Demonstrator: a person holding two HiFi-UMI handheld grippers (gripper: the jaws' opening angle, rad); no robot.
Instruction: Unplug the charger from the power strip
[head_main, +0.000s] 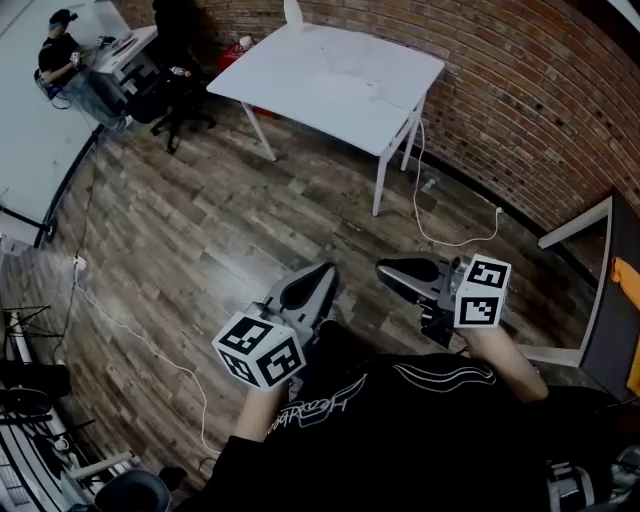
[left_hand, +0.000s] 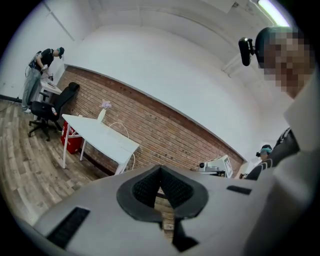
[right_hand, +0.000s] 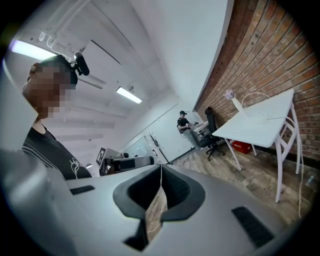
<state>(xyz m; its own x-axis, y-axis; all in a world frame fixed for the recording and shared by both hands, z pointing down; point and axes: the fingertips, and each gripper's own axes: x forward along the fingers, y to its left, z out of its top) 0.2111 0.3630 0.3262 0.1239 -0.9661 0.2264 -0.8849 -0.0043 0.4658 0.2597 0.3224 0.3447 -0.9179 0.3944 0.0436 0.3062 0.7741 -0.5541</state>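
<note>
**Left gripper (head_main: 328, 270) and right gripper (head_main: 384, 268) closed and empty over a wooden floor (head_main: 200, 220)**

Nearest me, a black shirt (head_main: 400, 430) carries looping script I cannot read. My two grippers hover side by side, each with its jaws pressed together on nothing. Beyond them a white cable (head_main: 440, 238) loops across the floor to a white table (head_main: 330, 70). I cannot pick out the charger or power strip. A red box (left_hand: 72, 139) sits under the table, its contents hidden.

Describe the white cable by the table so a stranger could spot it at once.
Find the white table against the brick wall. From its right-hand legs a thin white cable drops to the wooden floor and curls toward the wall. The other floor cable lies far left, away from the table.
</note>
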